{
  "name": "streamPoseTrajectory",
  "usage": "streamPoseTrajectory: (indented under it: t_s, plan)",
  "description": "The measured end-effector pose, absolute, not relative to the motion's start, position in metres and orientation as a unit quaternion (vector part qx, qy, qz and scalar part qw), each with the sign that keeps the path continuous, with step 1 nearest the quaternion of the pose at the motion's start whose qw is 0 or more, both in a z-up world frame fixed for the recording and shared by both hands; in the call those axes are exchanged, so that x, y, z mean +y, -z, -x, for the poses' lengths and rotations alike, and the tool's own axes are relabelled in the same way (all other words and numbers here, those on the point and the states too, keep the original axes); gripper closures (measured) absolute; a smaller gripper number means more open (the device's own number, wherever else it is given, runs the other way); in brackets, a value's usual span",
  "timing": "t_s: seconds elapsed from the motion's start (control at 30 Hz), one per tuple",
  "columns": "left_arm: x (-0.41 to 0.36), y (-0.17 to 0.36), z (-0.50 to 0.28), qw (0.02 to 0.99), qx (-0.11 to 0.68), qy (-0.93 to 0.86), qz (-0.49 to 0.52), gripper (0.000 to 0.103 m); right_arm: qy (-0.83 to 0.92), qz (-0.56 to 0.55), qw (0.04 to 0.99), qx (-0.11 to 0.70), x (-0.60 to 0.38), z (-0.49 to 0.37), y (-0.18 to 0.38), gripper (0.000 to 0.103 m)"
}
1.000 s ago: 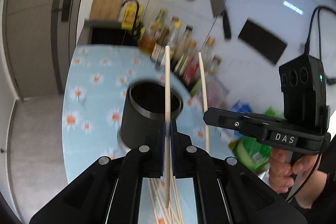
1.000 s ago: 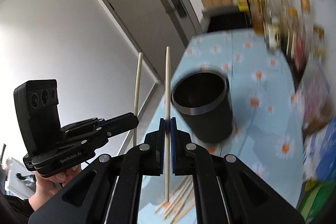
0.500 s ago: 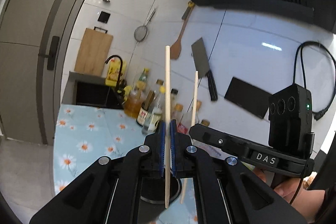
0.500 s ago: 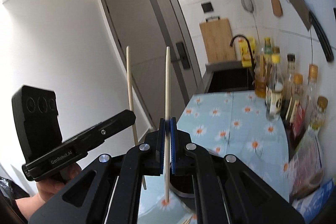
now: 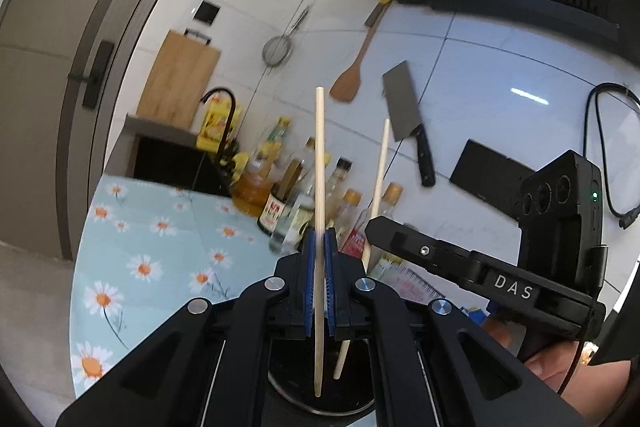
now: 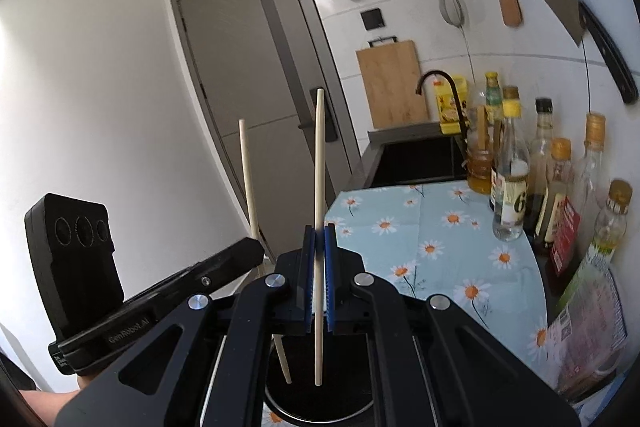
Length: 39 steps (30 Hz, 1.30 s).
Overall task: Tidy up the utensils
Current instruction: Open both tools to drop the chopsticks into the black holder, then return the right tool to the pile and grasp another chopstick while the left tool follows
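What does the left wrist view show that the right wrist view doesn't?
Only the left wrist view: the right gripper from outside, a flat black panel on the wall, a cable.
Only the right wrist view: the left gripper from outside, the full door.
Both: two upright chopsticks, jaws shut on them, tips over the black holder.

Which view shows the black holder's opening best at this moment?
The right wrist view: the black holder shows most of its rim and dark mouth below the right claw, with both chopstick tips hanging over it. The left wrist view shows only a partial, blurred rim, mostly hidden behind the left claw.
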<state>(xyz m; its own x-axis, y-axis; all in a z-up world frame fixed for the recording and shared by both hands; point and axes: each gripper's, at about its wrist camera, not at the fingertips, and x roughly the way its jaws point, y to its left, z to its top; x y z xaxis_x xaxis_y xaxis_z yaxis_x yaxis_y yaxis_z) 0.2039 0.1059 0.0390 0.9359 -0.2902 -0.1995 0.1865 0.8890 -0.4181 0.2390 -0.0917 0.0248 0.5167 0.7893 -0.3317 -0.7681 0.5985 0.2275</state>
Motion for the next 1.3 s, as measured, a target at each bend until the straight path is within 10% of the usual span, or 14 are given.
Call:
streamPoseTrajectory:
  t_s: [0.3,0.93,1.0,1.3]
  plan:
    - [0.102,-0.027,-0.201,0.959,0.157,0.129,0.199,0.098,-0.439,-0.032,0.864,0.246,-0.092,-0.241,-0.003,0.080]
    - [0.102,-0.047,-0.170,0.958,0.158,0.125,0.204,0.097,-0.447,-0.063,0.861,0.235,-0.122,-0.204,-0.029,0.076]
    - [0.101,-0.051,-0.161,0.958,0.156,0.131,0.204,0.089,-0.455,-0.068,0.853,0.248,-0.130,-0.196,-0.032,0.060]
    - [0.090,-0.042,-0.116,0.950,0.198,0.137,0.197,0.079,-0.458,-0.042,0.815,0.354,-0.148,-0.170,0.000,0.060]
